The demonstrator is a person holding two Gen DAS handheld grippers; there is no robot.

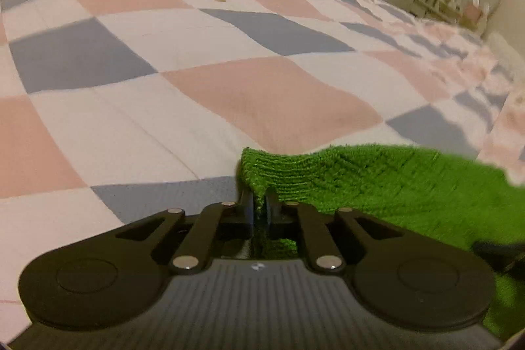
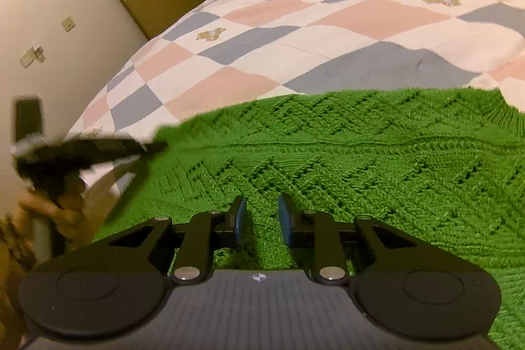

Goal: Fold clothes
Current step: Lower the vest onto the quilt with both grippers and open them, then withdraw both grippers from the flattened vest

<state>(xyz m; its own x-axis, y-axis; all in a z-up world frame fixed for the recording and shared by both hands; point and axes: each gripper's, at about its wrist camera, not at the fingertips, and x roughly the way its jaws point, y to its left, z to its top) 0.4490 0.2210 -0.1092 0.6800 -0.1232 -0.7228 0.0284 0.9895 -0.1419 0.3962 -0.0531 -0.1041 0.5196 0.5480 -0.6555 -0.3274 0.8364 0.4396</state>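
Pinching green sweater [image 1: 377, 182] edge w/ left gripper [image 1: 261, 202], clamped on knit.
Right gripper [image 2: 261, 220] is hovering over sweater, jaws apart; sweater is lying on checkered bedspread [image 1: 164, 61], long axis running crosswise.

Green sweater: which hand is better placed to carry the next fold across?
Probably left. The left tongs are shut on the green sweater's edge, so they can carry it. The right tongs stand open over the knit, pinching nothing.

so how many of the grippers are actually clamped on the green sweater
1. The left gripper pinches the green sweater at its edge; the right gripper sits over it, jaws apart, gripping nothing.
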